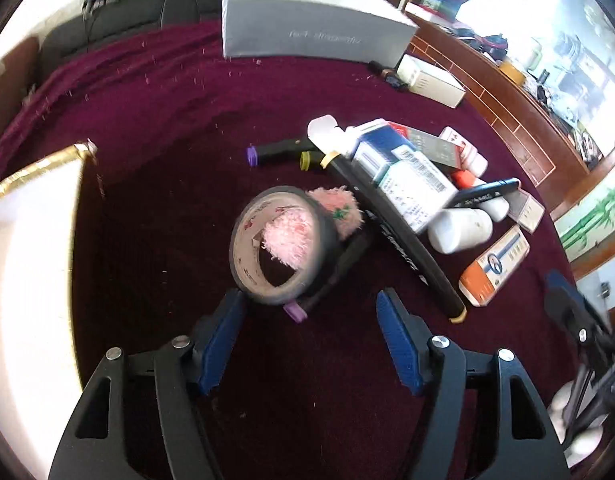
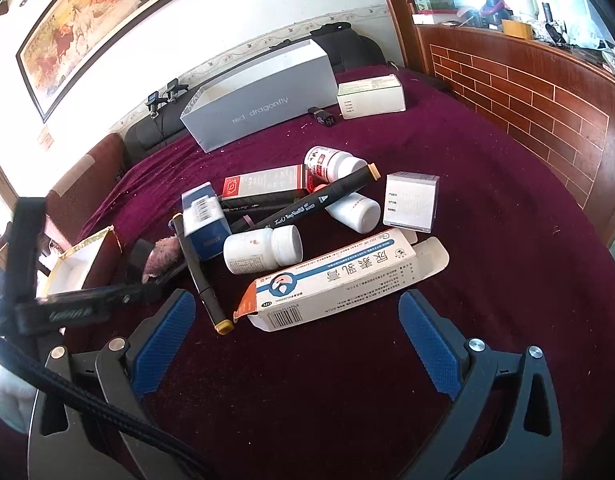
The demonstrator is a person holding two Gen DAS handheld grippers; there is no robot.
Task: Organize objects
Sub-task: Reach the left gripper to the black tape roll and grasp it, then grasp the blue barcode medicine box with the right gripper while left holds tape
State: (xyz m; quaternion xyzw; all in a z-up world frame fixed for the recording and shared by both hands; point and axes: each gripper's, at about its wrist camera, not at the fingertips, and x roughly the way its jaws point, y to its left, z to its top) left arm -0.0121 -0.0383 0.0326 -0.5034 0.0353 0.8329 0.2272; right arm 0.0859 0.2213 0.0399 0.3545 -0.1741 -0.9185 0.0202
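On the maroon-covered bench (image 1: 155,112) your left claw (image 1: 311,320) is spread wide and empty, with the roll of tape (image 1: 281,244) right at its left fingertip, propped on a purple-capped marker (image 1: 327,280) and a pink fluffy thing (image 1: 335,210). Your right claw (image 2: 297,320) is also wide open with nothing in it, hovering just short of the ointment carton (image 2: 339,276).

Risk-wise: that tape is tilted, so a nudge from one finger could roll it off or drag the marker along. The carton's end flap is open (thin cardboard, squeezes flat easily). The white bottle (image 2: 263,250) lies on its side and could roll.

Open cloth sits near both claws and out to the left; the gold-edged white box (image 1: 31,260) and big grey box (image 2: 259,100) border it.
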